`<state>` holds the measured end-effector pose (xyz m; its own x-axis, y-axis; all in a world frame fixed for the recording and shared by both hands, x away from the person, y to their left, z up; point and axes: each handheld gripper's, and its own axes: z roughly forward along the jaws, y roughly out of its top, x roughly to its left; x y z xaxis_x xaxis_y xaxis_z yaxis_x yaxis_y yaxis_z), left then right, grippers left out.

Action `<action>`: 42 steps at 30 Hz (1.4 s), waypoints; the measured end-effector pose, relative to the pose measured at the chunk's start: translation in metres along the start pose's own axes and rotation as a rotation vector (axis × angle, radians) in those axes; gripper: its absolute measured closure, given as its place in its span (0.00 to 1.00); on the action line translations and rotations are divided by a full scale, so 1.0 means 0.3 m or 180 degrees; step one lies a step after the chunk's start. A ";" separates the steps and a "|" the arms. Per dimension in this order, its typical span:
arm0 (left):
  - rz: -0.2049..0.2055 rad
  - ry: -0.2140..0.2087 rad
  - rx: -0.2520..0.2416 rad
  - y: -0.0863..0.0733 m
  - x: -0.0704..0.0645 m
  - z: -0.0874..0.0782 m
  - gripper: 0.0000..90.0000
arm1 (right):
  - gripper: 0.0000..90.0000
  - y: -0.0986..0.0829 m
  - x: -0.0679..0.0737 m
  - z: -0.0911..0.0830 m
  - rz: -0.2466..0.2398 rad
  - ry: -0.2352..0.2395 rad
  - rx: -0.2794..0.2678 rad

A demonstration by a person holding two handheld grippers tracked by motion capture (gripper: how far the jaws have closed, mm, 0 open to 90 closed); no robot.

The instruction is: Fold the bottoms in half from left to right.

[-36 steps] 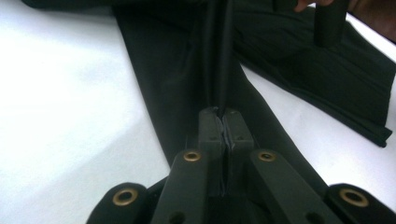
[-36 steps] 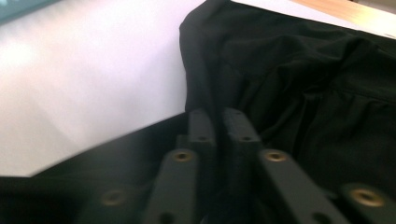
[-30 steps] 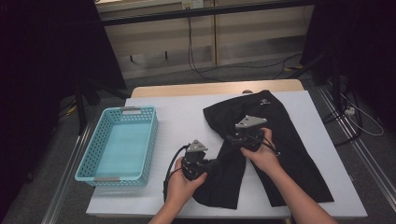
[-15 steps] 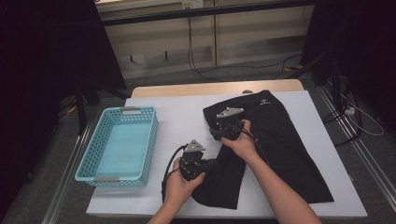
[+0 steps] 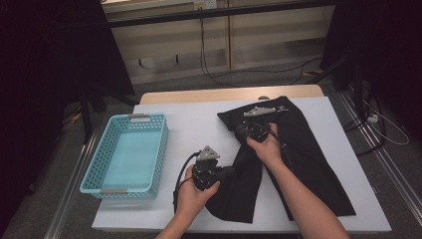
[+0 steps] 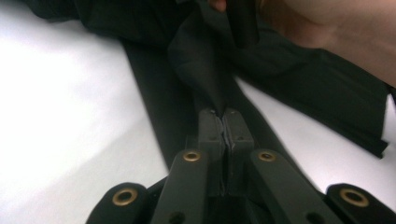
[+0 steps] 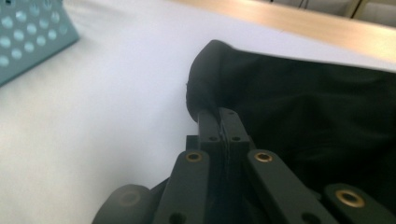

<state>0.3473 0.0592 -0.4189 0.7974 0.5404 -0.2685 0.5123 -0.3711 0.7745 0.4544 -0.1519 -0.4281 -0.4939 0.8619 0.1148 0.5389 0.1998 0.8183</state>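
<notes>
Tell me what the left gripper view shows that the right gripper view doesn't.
Left gripper view alone: the left tongs shut on a raised fold of the black trousers, with the person's other hand beyond. Right gripper view alone: the right tongs shut on the trousers' edge, a corner of the turquoise basket, the wooden table edge. Both: black cloth on the white tabletop.

A white table [image 5: 199,124] carries everything; a strip of bare wood [image 5: 224,94] runs along its far edge. On its left part sits a turquoise basket [image 5: 99,164], perforated walls, nothing inside it. On the right part lie black trousers [image 5: 308,149], spread from the far middle toward the near right corner, one leg doubled over toward the near middle. Basket and trousers lie well apart, bare white top between them.
</notes>
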 end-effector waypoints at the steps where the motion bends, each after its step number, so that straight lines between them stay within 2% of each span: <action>1: 0.0015 -0.0019 -0.0021 0.008 -0.005 -0.001 0.98 | 1.00 0.010 -0.010 -0.015 0.0011 -0.0003 -0.0027; 3: 0.0039 -0.0063 -0.0059 0.022 -0.017 -0.005 0.98 | 1.00 0.027 -0.031 -0.047 0.0064 0.0009 -0.0074; 5: 0.0010 -0.0159 -0.0120 0.040 -0.029 -0.005 0.98 | 1.00 0.043 -0.057 -0.082 0.0113 0.0002 -0.0123; 7: 0.0030 -0.0232 -0.0184 0.069 -0.047 -0.001 0.98 | 1.00 0.059 -0.093 -0.124 0.0149 -0.0028 -0.0148; 9: 0.0079 -0.0313 -0.0242 0.106 -0.073 0.012 0.98 | 1.00 0.076 -0.136 -0.178 0.0256 -0.0046 -0.0220; 11: 0.0146 -0.0402 -0.0290 0.148 -0.109 0.030 0.98 | 1.00 0.096 -0.185 -0.238 0.0265 -0.0155 -0.0253; 13: 0.0219 -0.0509 -0.0392 0.188 -0.141 0.042 0.98 | 1.00 0.123 -0.247 -0.308 0.0285 -0.0352 -0.0317; 14: 0.0246 -0.0534 -0.0454 0.205 -0.149 0.045 0.94 | 1.00 0.138 -0.288 -0.346 0.0340 -0.0484 -0.0374; 15: 0.0274 -0.0509 -0.0486 0.220 -0.150 0.044 0.84 | 1.00 0.150 -0.334 -0.383 0.0482 -0.0610 -0.0467; 16: 0.0295 -0.0458 -0.0540 0.231 -0.145 0.045 0.71 | 0.97 0.156 -0.384 -0.413 0.0660 -0.0672 -0.0597; 17: 0.0314 -0.0376 -0.0555 0.237 -0.134 0.045 0.58 | 0.83 0.156 -0.427 -0.434 0.0784 -0.0744 -0.0664; 18: 0.0299 -0.0277 -0.0559 0.238 -0.118 0.043 0.43 | 0.61 0.151 -0.460 -0.443 0.0909 -0.0870 -0.0643; 19: 0.0285 -0.0204 -0.0561 0.234 -0.097 0.036 0.35 | 0.51 0.141 -0.481 -0.442 0.1009 -0.0882 -0.0576; 20: 0.0284 -0.0147 -0.0554 0.226 -0.075 0.029 0.32 | 0.53 0.128 -0.488 -0.437 0.1021 -0.0804 -0.0513; 24: 0.0227 0.0061 -0.0401 0.172 0.019 0.002 0.24 | 0.41 0.048 -0.432 -0.383 0.0783 -0.0717 -0.0248; 27: 0.0142 0.0174 -0.0291 0.118 0.089 -0.018 0.22 | 0.37 -0.032 -0.374 -0.353 0.0634 -0.0618 -0.0043; 30: 0.0126 0.0271 -0.0207 0.077 0.134 -0.032 0.20 | 0.35 -0.104 -0.321 -0.343 0.0426 -0.0536 0.0140; 31: 0.0094 0.0286 -0.0199 0.064 0.145 -0.036 0.20 | 0.35 -0.125 -0.305 -0.344 0.0383 -0.0513 0.0162; 36: 0.0097 0.0387 -0.0137 0.019 0.189 -0.057 0.18 | 0.34 -0.196 -0.243 -0.362 0.0172 -0.0428 0.0295; 39: 0.0070 0.0406 -0.0131 -0.001 0.203 -0.063 0.17 | 0.35 -0.232 -0.217 -0.368 0.0098 -0.0401 0.0375; 42: 0.0115 0.0428 -0.0112 -0.016 0.208 -0.068 0.17 | 0.36 -0.265 -0.195 -0.376 0.0064 -0.0375 0.0432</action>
<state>0.3879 0.1102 -0.4278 0.7640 0.6244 -0.1627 0.4706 -0.3666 0.8026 0.3634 -0.2709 -0.4365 -0.4030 0.9134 0.0570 0.6390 0.2362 0.7321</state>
